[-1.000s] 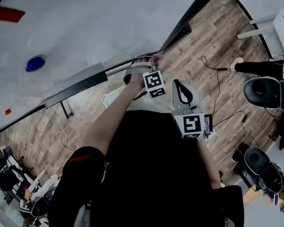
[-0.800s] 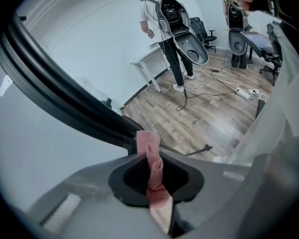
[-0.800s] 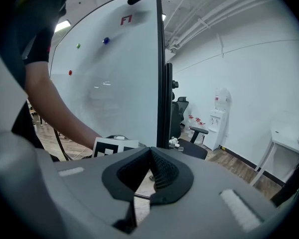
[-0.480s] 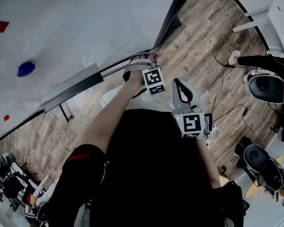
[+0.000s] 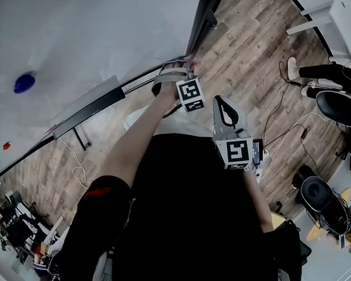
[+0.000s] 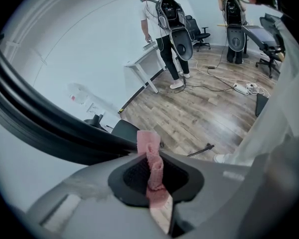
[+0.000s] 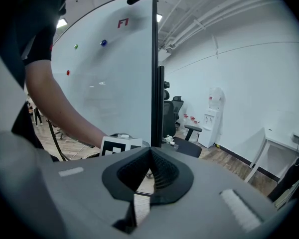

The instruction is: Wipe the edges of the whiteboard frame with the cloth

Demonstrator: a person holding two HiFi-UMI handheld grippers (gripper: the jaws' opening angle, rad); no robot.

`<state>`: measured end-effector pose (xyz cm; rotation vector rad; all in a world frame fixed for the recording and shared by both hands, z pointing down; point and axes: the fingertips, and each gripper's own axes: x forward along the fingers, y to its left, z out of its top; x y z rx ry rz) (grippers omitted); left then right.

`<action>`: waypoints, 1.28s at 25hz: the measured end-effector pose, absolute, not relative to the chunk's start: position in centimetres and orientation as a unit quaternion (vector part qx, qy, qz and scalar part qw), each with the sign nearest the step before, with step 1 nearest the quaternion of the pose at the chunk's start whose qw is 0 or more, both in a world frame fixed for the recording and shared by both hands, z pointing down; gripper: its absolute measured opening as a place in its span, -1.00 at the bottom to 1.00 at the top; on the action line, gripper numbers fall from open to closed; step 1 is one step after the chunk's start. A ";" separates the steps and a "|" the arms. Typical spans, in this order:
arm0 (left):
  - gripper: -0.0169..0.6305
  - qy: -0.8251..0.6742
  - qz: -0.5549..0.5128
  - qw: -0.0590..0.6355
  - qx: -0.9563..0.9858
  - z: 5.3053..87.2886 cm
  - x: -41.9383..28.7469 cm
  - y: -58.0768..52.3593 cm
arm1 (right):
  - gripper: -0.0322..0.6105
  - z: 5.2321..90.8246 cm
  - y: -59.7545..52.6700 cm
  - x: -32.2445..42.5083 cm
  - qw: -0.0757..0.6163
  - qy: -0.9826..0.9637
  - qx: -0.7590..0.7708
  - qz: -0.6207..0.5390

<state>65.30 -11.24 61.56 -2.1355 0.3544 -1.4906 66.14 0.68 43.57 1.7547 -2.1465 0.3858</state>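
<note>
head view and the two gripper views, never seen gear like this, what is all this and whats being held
There is no robot here. A person holds a two-jaw tool in each hand. The head view comes from a camera on the person's head, looking steeply down. Each gripper view comes from a camera riding on one tool, looking along its jaws. The left tool is shut on a pink cloth, right by the black frame of a standing whiteboard. The right tool is shut and empty, held back near the body. Below is a wooden floor.
</note>
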 end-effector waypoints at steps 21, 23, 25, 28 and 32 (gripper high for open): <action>-0.84 0.089 -0.559 0.282 -0.774 61.3 66.0 -10.3 | -0.89 43.1 1.9 65.7 0.160 -0.759 0.619 0.126; -0.84 0.092 -0.552 0.275 -0.782 60.9 65.9 -10.1 | -0.89 43.1 1.9 65.6 0.160 -0.761 0.616 0.127; -0.84 0.100 -0.542 0.266 -0.791 60.5 65.6 -9.9 | -0.89 43.1 1.7 65.5 0.157 -0.763 0.613 0.129; -0.84 0.122 -0.513 0.261 -0.809 59.4 65.2 -9.8 | -0.89 43.0 1.3 65.0 0.148 -0.771 0.607 0.124; -0.84 0.162 -0.455 0.244 -0.841 56.9 64.7 -9.5 | -0.89 42.8 0.7 63.8 0.144 -0.785 0.591 0.119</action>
